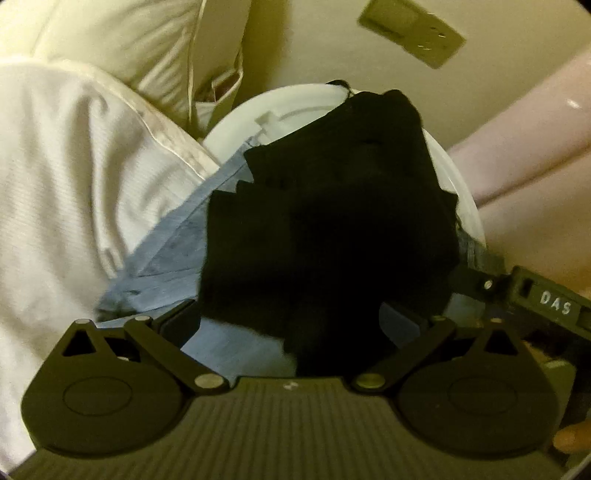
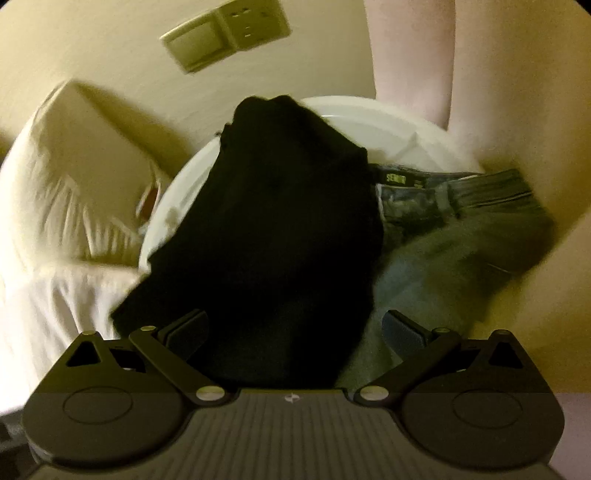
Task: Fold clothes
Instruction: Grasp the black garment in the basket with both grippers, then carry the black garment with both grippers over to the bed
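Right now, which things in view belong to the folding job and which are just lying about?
Job: black garment, blue jeans, left gripper, right gripper.
Lying about: white round basket, white pillow, wall socket.

Wall (image 2: pixel 110 55) was plain cream under warm, dim yellowish light, with a switch-and-socket plate (image 2: pixel 225 33) mounted on it, seen tilted in both views. White pillow (image 1: pixel 122 40) sat against the wall at left, rumpled white bedding (image 1: pixel 66 177) below it. A round white surface (image 2: pixel 369 125) stood just beside the bedding; both views motion-blurred.
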Action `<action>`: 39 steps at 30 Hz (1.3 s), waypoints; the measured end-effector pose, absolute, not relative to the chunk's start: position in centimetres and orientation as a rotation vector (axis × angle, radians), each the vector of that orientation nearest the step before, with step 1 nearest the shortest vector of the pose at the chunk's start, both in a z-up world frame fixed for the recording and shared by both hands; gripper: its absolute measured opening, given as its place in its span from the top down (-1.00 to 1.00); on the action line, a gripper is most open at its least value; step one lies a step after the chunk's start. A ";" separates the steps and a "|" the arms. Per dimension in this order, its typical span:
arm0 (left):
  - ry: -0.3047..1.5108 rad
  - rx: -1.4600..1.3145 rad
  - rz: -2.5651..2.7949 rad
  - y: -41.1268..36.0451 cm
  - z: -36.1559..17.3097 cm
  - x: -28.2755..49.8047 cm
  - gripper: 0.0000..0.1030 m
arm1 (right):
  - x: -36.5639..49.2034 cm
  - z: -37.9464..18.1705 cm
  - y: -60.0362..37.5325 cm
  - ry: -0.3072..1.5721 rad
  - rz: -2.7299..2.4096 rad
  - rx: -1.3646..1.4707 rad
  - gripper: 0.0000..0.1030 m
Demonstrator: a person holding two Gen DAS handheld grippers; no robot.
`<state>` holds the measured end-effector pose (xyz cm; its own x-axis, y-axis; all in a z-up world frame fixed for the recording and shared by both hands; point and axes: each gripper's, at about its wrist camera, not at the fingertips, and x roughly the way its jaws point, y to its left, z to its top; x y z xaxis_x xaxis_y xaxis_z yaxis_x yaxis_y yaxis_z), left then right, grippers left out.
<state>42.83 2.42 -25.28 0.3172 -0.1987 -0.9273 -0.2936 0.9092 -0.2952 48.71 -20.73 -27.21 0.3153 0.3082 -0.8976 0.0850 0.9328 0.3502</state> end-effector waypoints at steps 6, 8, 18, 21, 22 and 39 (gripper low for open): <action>1.289 -0.513 0.089 2.1 -28.9 45.9 -0.98 | 52.6 -31.6 -22.3 1.278 0.108 0.515 -1.00; 1.284 -0.495 0.097 1.8 -29.4 46.7 -1.00 | 53.4 -33.2 -22.2 1.299 0.107 0.532 -1.00; 1.190 -0.428 0.043 0.1 -28.8 48.1 -0.38 | 54.5 -35.9 -22.4 1.318 0.198 0.715 -0.46; 1.185 -0.438 0.036 0.3 -29.0 48.0 -0.39 | 54.8 -35.2 -22.3 1.334 0.219 0.702 -0.26; 1.179 -0.445 0.032 0.4 -28.8 47.9 -0.15 | 54.9 -34.6 -22.2 1.337 0.228 0.693 -0.06; 0.829 -0.510 0.044 6.4 -15.2 40.1 0.59 | 51.5 -17.6 -16.1 1.142 0.660 0.759 0.34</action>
